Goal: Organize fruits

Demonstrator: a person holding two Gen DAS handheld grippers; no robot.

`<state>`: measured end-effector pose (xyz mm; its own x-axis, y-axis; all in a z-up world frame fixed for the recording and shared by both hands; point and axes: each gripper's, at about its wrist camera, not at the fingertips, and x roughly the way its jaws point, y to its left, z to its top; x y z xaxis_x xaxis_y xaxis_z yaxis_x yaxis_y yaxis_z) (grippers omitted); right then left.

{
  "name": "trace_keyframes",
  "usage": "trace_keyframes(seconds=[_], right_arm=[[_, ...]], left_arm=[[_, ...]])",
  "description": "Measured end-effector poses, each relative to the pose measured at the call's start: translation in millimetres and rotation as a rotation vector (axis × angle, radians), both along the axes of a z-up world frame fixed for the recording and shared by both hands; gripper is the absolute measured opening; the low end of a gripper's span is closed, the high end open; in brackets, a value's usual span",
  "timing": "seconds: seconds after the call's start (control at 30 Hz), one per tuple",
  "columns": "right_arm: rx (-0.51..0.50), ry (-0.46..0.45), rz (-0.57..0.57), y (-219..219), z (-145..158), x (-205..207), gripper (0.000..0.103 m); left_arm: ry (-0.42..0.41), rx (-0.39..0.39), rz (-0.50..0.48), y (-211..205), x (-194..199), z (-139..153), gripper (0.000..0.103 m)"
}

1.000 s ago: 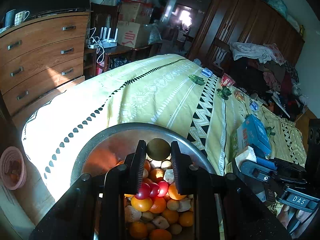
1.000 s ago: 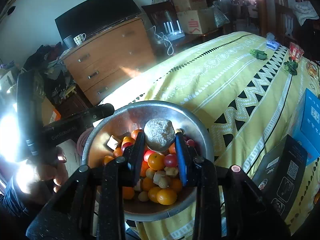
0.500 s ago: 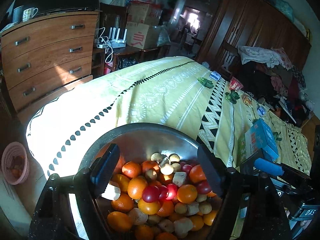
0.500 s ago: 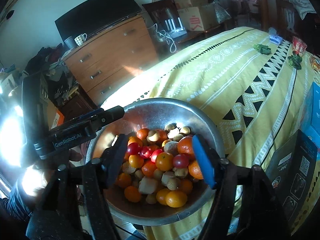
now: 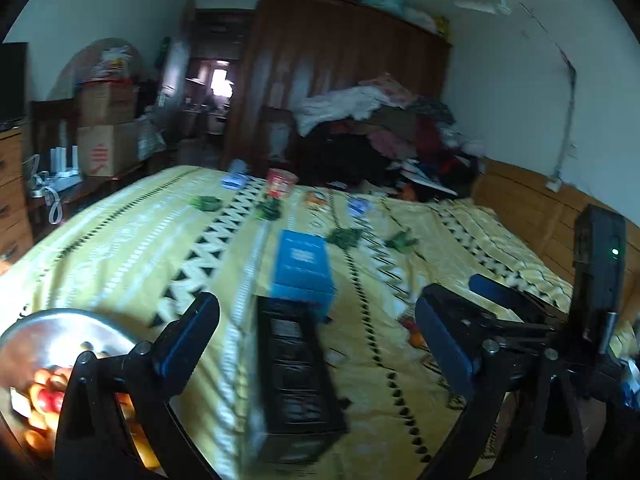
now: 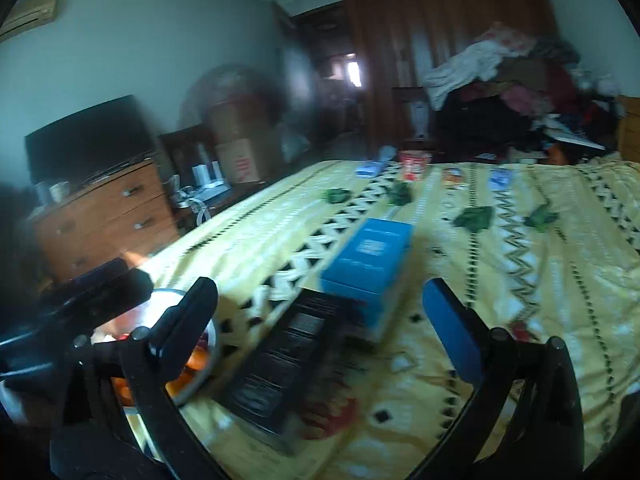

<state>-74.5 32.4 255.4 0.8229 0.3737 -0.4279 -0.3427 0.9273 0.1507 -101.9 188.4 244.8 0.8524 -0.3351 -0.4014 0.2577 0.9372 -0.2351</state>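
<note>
A metal bowl [image 5: 60, 318] of orange, red and pale fruits [image 5: 42, 398] sits at the lower left of the left wrist view. My left gripper [image 5: 316, 312] is to its right over the bedspread, jaws opening wide with nothing held. In the right wrist view the bowl [image 6: 212, 342] lies behind the left finger of my right gripper [image 6: 318, 296], whose jaws are also opening and hold nothing. Both grippers point at a black box [image 5: 296, 380] and a blue box [image 5: 304, 264]. One of the right gripper's fingers [image 5: 496, 290] shows at the right of the left wrist view.
The yellow patterned bedspread [image 6: 540, 280] carries several green items [image 5: 344, 236], a red cup [image 5: 280, 182] and small packets. A wooden dresser [image 6: 104, 220] stands left, with a wardrobe and a clothes pile [image 5: 380, 128] beyond. The frames are motion-blurred.
Each gripper was shut on a round fruit over the bowl. Both let go into the bowl, opened wide, and swung right, away from the bowl towards the boxes.
</note>
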Motion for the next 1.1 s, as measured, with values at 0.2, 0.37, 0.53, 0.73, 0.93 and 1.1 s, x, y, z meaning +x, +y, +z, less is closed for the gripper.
trace_keyframes(seconds=[0.2, 0.37, 0.53, 0.73, 0.93, 1.1], right_arm=[[-0.091, 0.288, -0.259, -132, -107, 12, 0.103], [-0.085, 0.454, -0.358, -194, -175, 9, 0.103], [-0.027, 0.484, -0.392, -217, -197, 0, 0.102], [0.015, 0.527, -0.396, -236, -219, -6, 0.103], [-0.085, 0.539, -0.416, -224, -224, -1, 0.103], [-0.084, 0.517, -0.412, -225, -226, -6, 0.103]], left_arm=[[0.177, 0.133, -0.054, -124, 24, -105, 0.102], [0.118, 0.284, -0.201, -192, 25, -136, 0.102], [0.161, 0.295, -0.290, -225, 37, -152, 0.102], [0.432, 0.275, -0.305, -231, 70, -212, 0.103], [0.473, 0.285, -0.356, -228, 74, -232, 0.103], [0.414, 0.358, -0.342, -236, 63, -232, 0.103]])
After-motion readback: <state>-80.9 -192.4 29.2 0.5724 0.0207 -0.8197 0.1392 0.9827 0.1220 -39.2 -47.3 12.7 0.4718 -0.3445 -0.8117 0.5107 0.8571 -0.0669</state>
